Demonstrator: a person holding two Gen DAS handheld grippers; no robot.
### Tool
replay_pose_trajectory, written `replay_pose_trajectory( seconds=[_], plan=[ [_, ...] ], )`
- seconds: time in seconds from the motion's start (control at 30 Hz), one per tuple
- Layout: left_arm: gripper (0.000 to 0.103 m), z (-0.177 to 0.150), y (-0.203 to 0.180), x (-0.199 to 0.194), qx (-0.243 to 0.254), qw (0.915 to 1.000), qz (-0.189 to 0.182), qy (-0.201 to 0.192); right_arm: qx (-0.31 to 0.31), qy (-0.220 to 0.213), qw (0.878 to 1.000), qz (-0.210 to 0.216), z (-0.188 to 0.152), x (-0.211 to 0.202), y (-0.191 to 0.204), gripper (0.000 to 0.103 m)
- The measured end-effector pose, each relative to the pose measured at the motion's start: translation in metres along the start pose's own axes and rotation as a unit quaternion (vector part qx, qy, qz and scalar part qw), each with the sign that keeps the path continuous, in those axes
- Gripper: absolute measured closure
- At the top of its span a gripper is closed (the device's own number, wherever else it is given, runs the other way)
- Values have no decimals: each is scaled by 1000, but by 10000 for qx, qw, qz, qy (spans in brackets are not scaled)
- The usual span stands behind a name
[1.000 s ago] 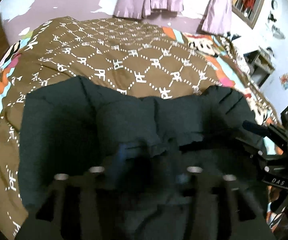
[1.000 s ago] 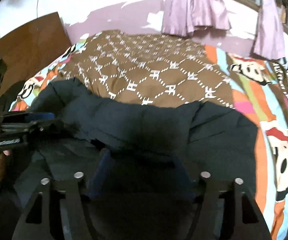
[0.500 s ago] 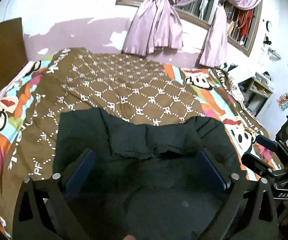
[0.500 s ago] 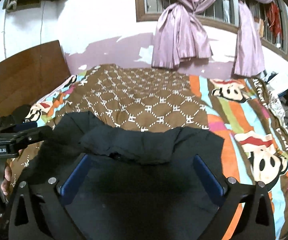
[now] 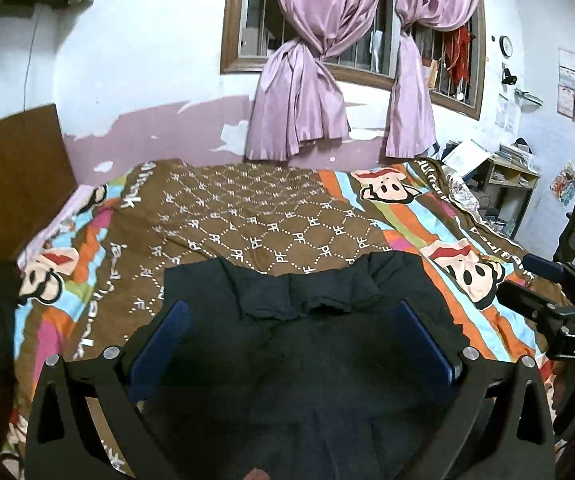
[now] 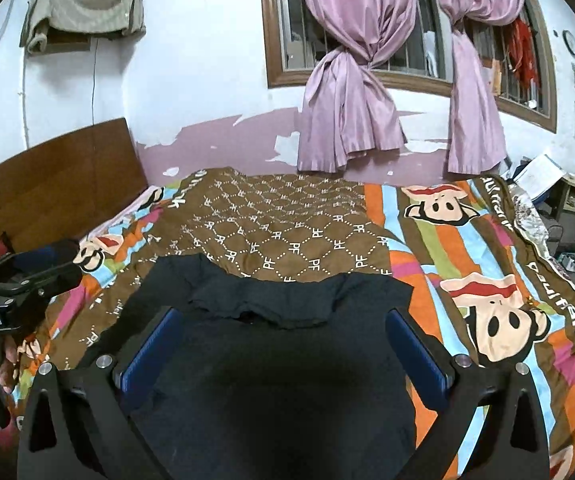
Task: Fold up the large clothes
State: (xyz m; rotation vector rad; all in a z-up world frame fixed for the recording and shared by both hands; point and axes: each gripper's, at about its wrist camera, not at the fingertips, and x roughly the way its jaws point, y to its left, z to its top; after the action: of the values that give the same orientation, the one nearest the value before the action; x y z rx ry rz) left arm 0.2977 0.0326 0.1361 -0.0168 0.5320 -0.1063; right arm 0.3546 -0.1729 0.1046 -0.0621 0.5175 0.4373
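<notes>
Here the dark garment (image 5: 311, 344), soft and floppy, lies folded on the near bed (image 5: 271, 216), both the left gripper (image 5: 293, 344) and right gripper (image 6: 283, 350) spread wide and empty above it, its side edges likely the best hold.

"PF" is repeated across the brown bedspread (image 5: 271, 224), "DAS" is printed on the right gripper (image 5: 543, 292), and "GenRobot.AI" is printed on the left gripper (image 6: 23, 276).
</notes>
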Motion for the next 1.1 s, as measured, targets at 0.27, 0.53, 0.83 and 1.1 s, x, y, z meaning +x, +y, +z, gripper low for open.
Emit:
replay_pose_trajectory(
  seconds=[0.27, 0.53, 0.83, 1.1],
  plan=[
    [2, -16, -14, -55, 140, 9997, 41, -219, 34, -178, 9998, 126, -12, -59, 10, 0],
    [2, -41, -22, -102, 186, 9991, 102, -372, -106, -330, 9991, 253, -32, -108, 31, 0],
    [2, -92, -30, -147, 327, 9986, -237, -356, -330, -279, 9989, 162, -81, -146, 48, 0],
    [2, -146, -41, -161, 611, 9977, -266, -154, -492, -156, 9986, 104, -126, -161, 57, 0]
  ],
)
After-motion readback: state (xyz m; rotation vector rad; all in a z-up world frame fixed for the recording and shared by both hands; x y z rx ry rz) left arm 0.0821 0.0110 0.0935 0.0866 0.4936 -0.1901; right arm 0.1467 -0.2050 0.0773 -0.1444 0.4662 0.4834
